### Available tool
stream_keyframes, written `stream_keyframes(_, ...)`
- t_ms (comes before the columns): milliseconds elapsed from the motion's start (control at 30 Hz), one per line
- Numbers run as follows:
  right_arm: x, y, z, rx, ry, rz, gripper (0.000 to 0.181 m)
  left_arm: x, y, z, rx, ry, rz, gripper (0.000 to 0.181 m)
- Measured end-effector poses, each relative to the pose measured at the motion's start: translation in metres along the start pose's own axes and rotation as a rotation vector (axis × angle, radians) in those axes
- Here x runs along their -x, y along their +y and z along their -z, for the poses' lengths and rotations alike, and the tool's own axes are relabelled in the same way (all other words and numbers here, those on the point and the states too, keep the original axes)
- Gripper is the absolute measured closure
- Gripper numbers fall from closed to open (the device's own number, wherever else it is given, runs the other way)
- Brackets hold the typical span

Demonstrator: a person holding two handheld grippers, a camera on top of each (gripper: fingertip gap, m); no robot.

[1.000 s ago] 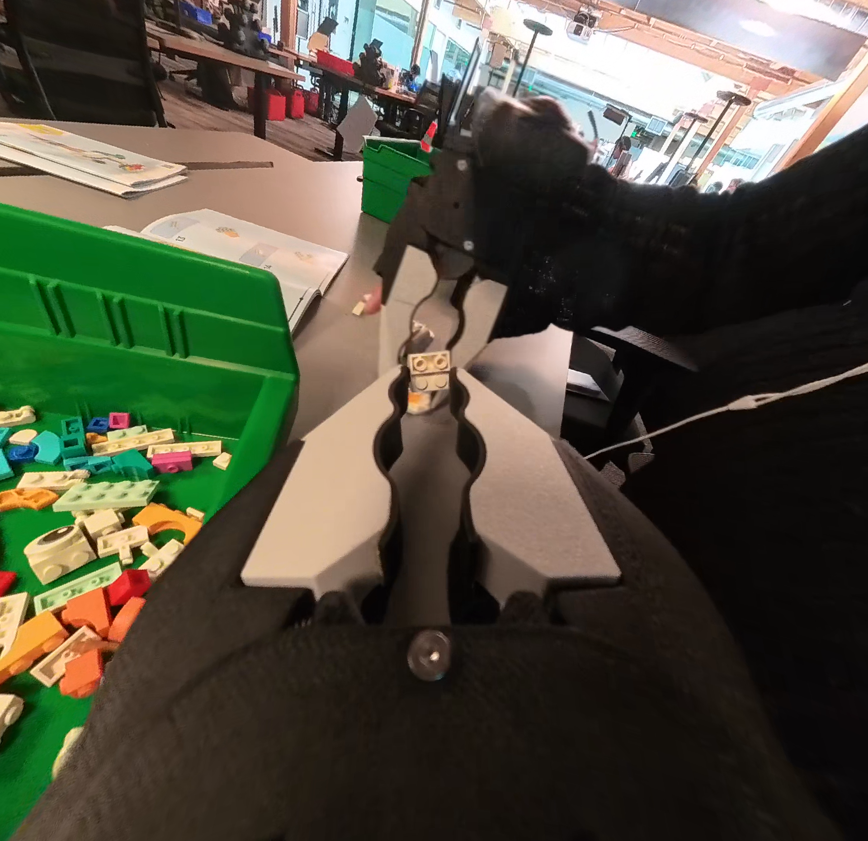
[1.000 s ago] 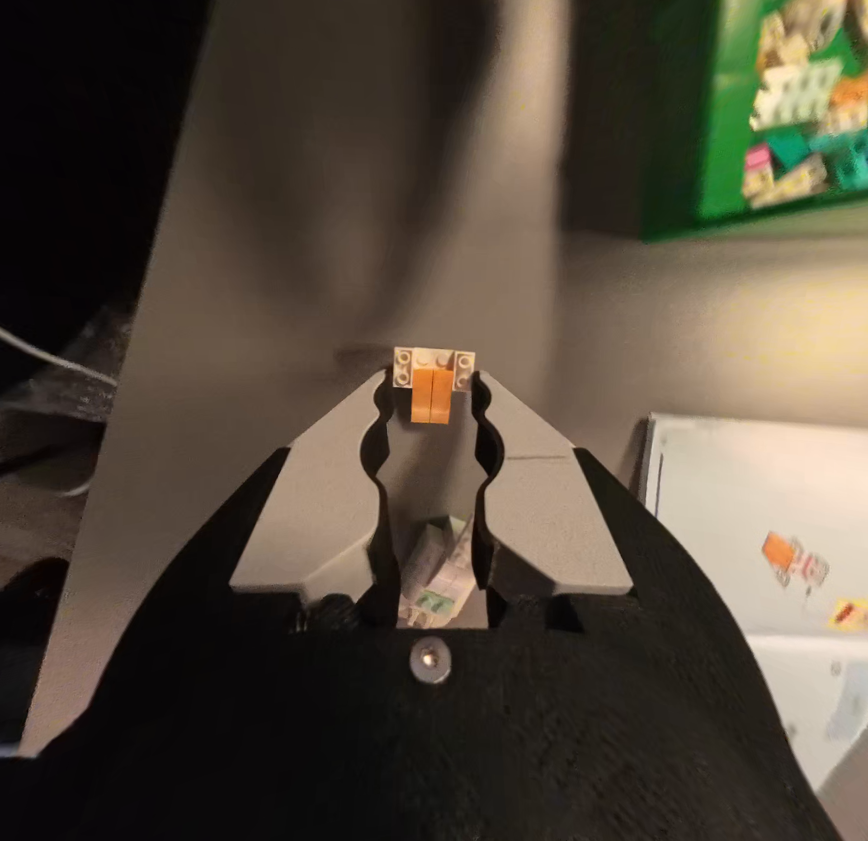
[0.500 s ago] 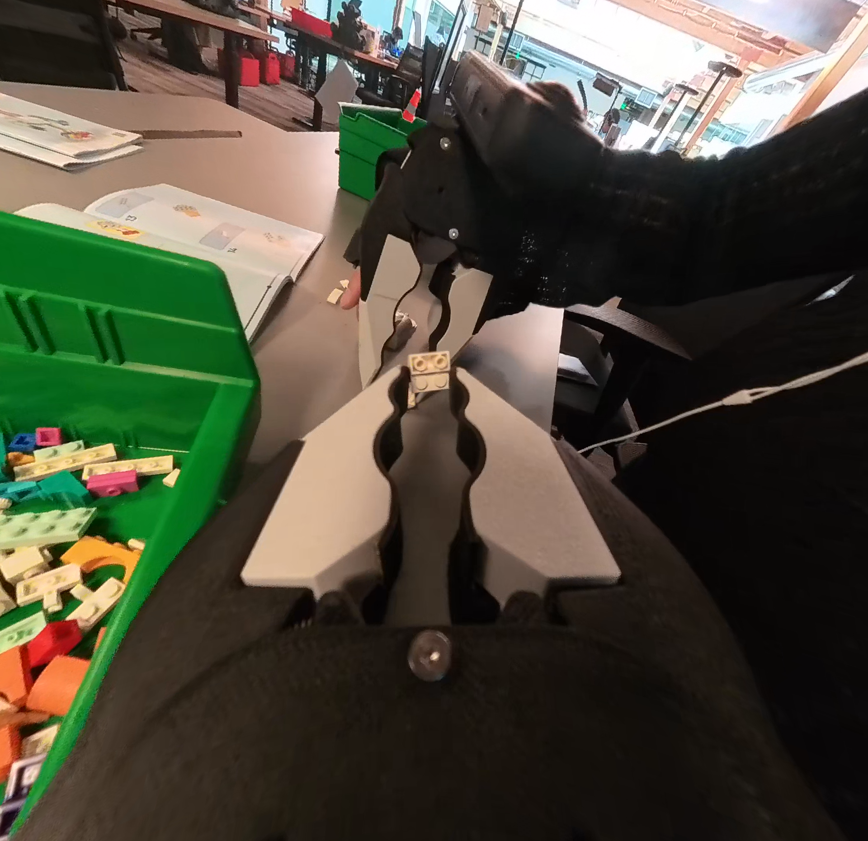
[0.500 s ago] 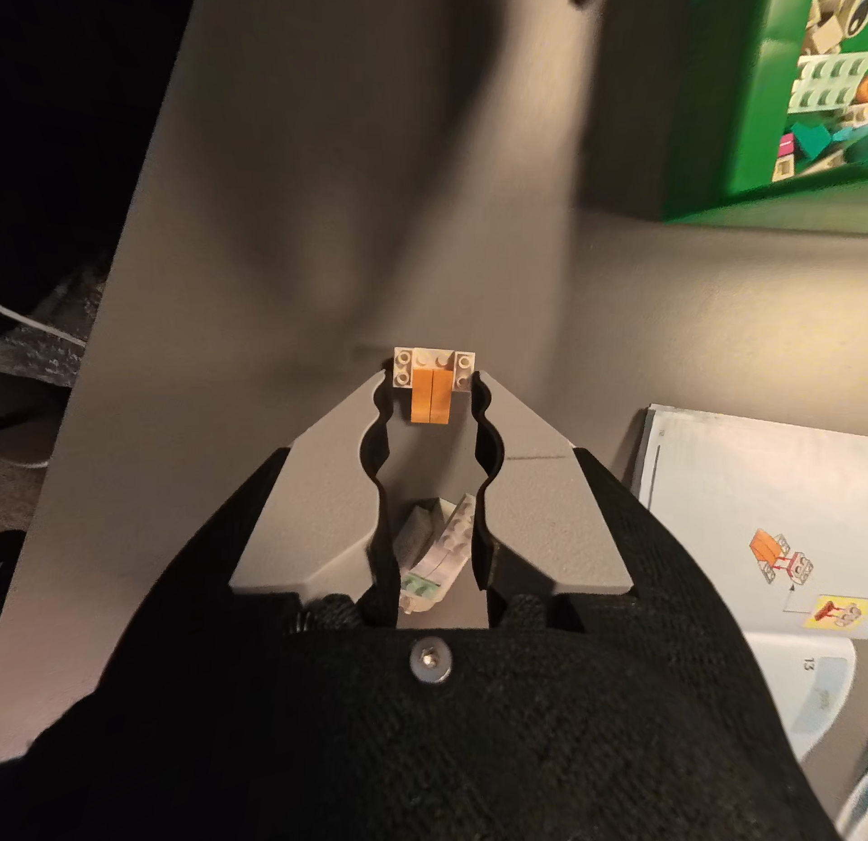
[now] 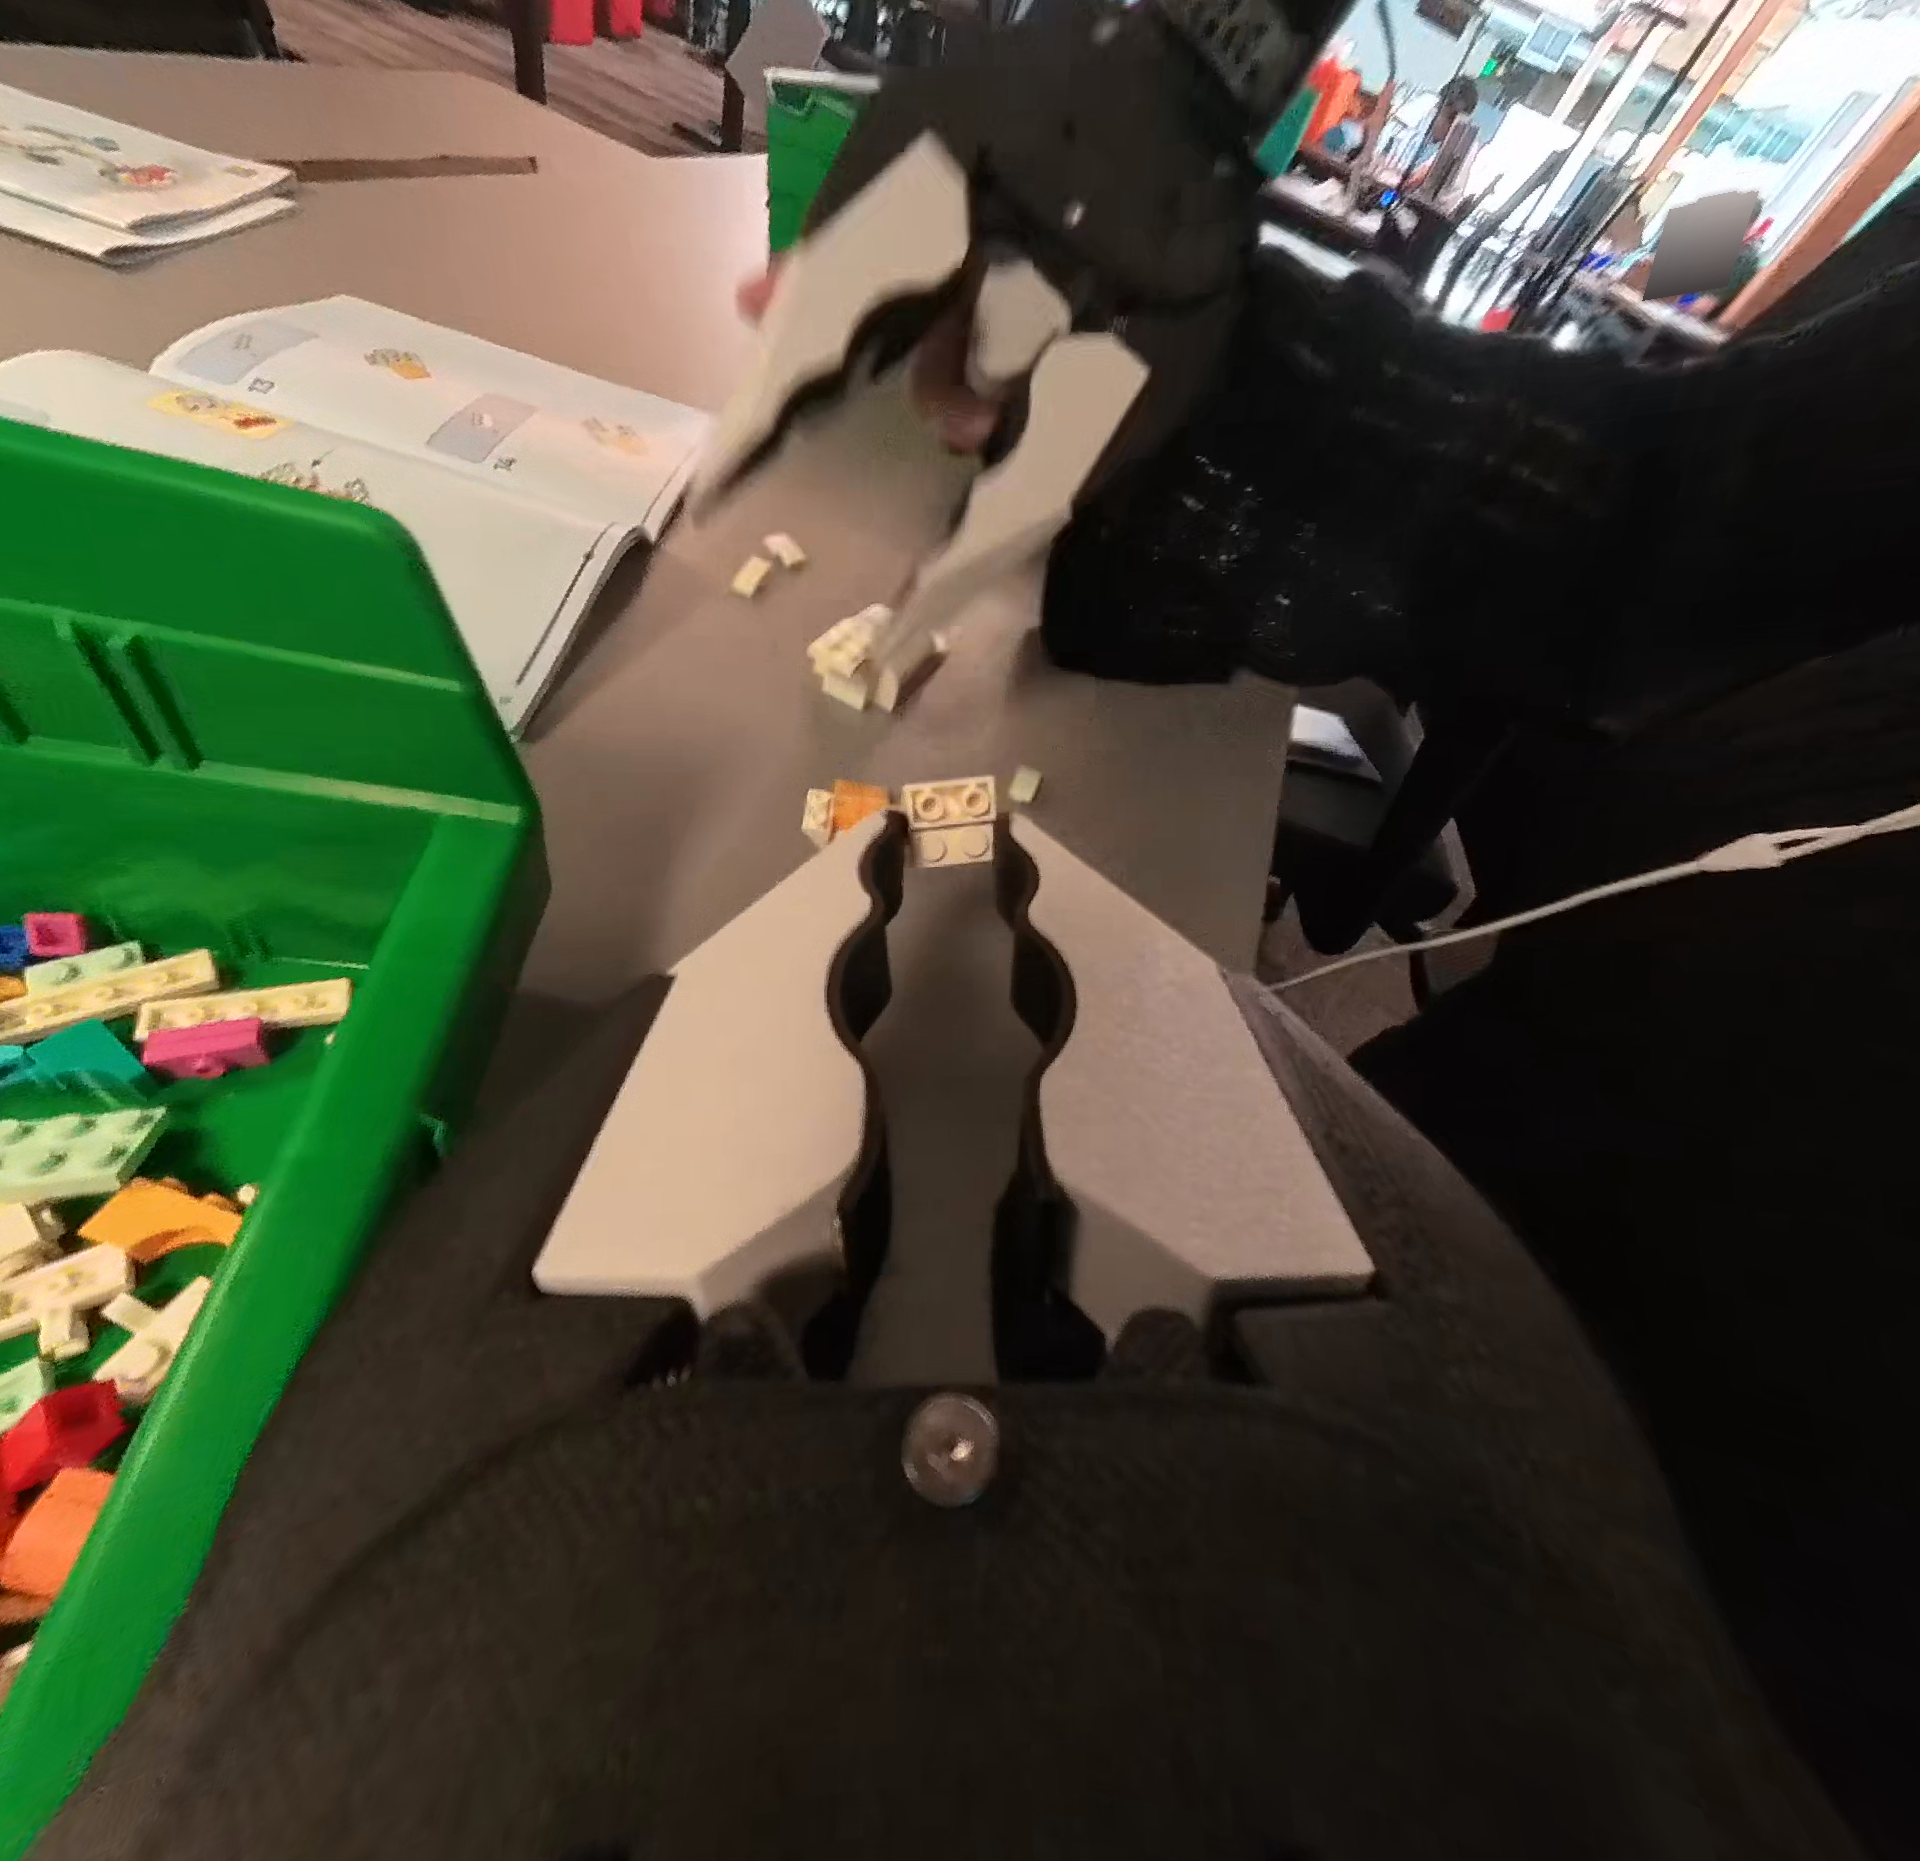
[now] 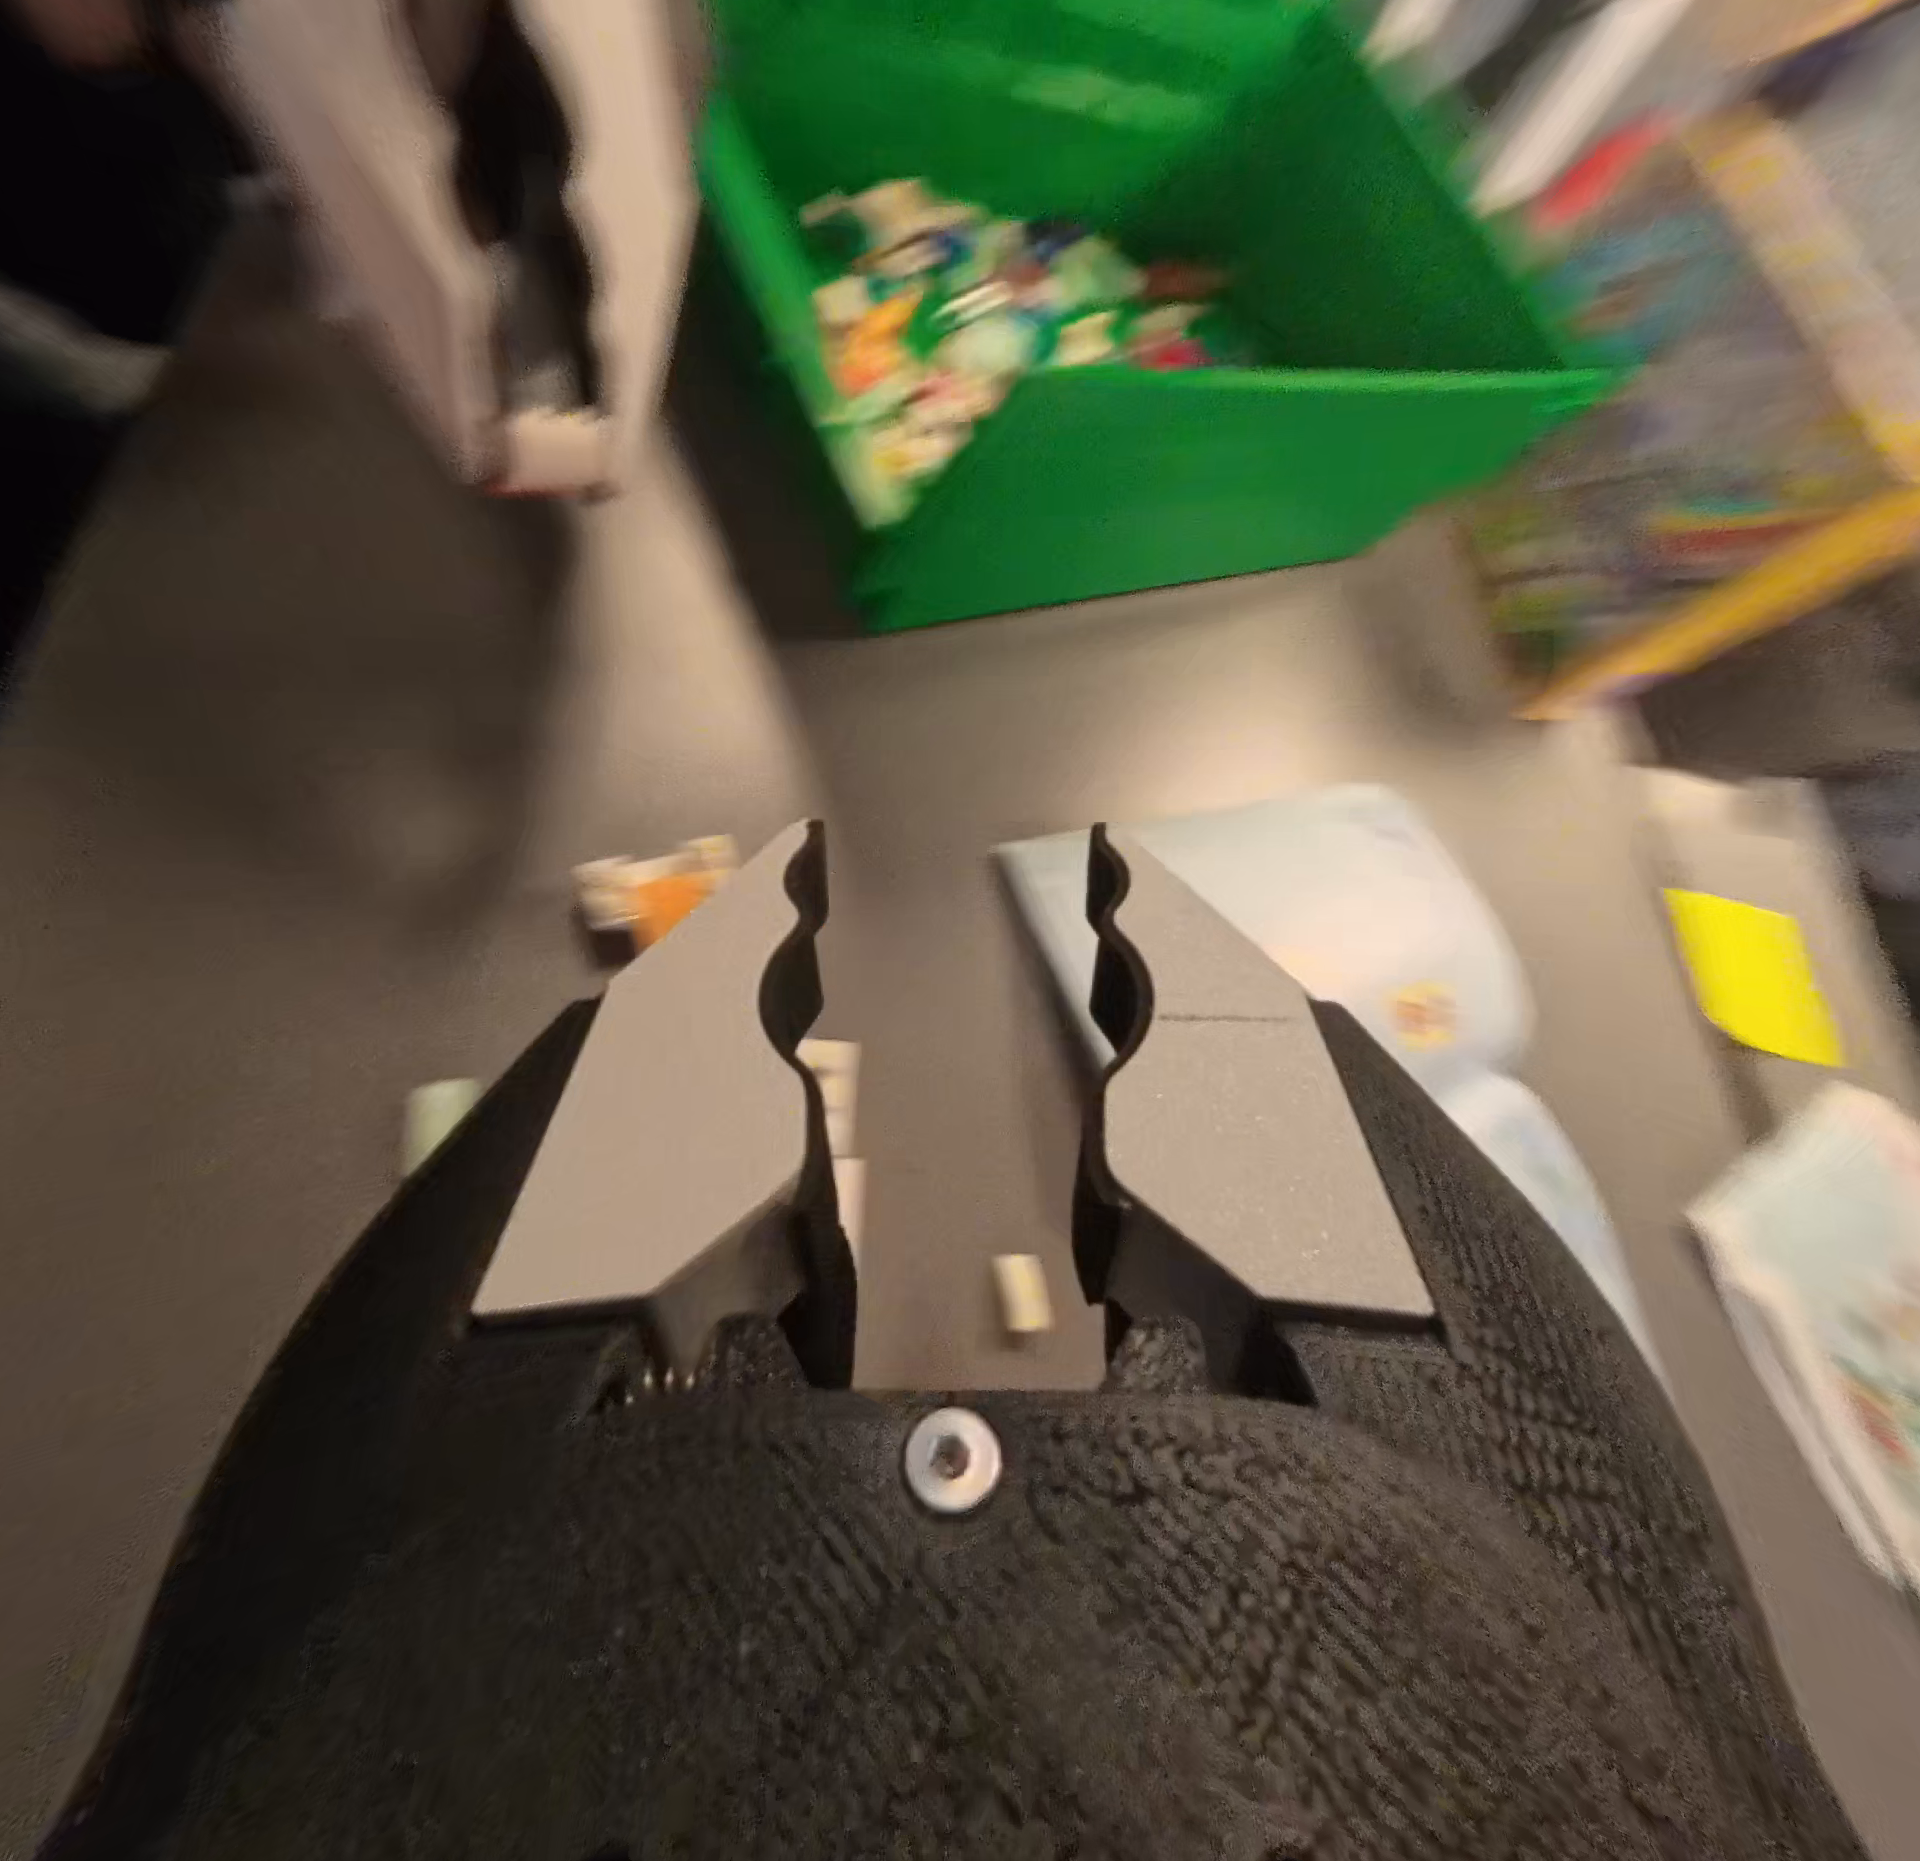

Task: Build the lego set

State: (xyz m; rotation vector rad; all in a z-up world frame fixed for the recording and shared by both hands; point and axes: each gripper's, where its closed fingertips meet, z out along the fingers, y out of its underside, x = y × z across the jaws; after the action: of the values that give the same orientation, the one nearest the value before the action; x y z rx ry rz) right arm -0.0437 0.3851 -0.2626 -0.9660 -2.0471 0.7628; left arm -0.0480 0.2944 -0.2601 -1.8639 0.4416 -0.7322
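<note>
My left gripper is shut on a small cream two-stud piece, held just above the grey table. An orange-and-white sub-assembly lies on the table just left of its tips; it also shows, blurred, in the right wrist view. My right gripper is open and empty. In the left wrist view it hangs over a cream block cluster. The left gripper shows at upper left in the right wrist view.
A green bin of several mixed bricks stands at left, also seen in the right wrist view. An open instruction booklet lies behind it. Loose cream bits lie on the table. A yellow note is at right.
My right gripper opened, let go of the orange-and-white sub-assembly, which now lies on the table, and swung away fast. My left gripper kept its cream piece.
</note>
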Motion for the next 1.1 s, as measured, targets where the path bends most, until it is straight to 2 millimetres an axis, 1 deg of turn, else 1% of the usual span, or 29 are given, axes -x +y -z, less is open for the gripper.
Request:
stream_keyframes(67,-0.043,-0.001,0.023,-0.146,0.282,-0.004,0.135,0.007,0.006,-0.004,0.040,-0.048,0.005,0.164)
stream_keyframes(100,-0.065,0.002,0.039,-0.220,0.432,-0.017,0.143,0.017,0.009,-0.006,0.065,-0.114,0.016,0.164)
stream_keyframes(133,-0.084,0.009,0.057,-0.285,0.577,-0.046,0.152,0.028,0.013,-0.006,0.096,-0.194,0.025,0.164)
stream_keyframes(167,-0.101,0.020,0.075,-0.334,0.705,-0.090,0.155,0.035,0.017,-0.006,0.131,-0.246,0.021,0.165)
stream_keyframes(233,-0.126,0.050,0.103,-0.367,0.907,-0.177,0.156,0.038,0.022,-0.009,0.191,-0.282,0.013,0.165)
stream_keyframes(267,-0.136,0.066,0.113,-0.352,0.997,-0.199,0.157,0.037,0.025,-0.011,0.211,-0.279,0.016,0.165)
stream_keyframes(333,-0.148,0.093,0.127,-0.289,1.150,-0.172,0.161,0.034,0.030,-0.016,0.249,-0.262,0.034,0.165)
stream_keyframes(367,-0.153,0.101,0.130,-0.247,1.189,-0.145,0.165,0.034,0.034,-0.018,0.269,-0.259,0.042,0.164)
stream_keyframes(433,-0.161,0.105,0.133,-0.216,1.211,-0.101,0.166,0.036,0.038,-0.020,0.293,-0.270,0.044,0.164)
stream_keyframes(500,-0.169,0.112,0.132,-0.194,1.202,-0.097,0.166,0.036,0.041,-0.024,0.309,-0.269,0.048,0.165)
stream_keyframes(567,-0.174,0.117,0.134,-0.177,1.222,-0.101,0.166,0.036,0.043,-0.028,0.328,-0.267,0.054,0.164)
stream_keyframes(700,-0.171,0.115,0.139,-0.213,1.223,-0.112,0.167,0.039,0.048,-0.034,0.375,-0.293,0.036,0.164)
stream_keyframes(867,-0.172,0.117,0.140,-0.255,1.202,-0.164,0.168,0.037,0.053,-0.041,0.417,-0.285,0.035,0.164)
stream_keyframes(1100,-0.170,0.118,0.140,-0.275,1.185,-0.191,0.167,0.038,0.053,-0.041,0.442,-0.287,0.028,0.164)
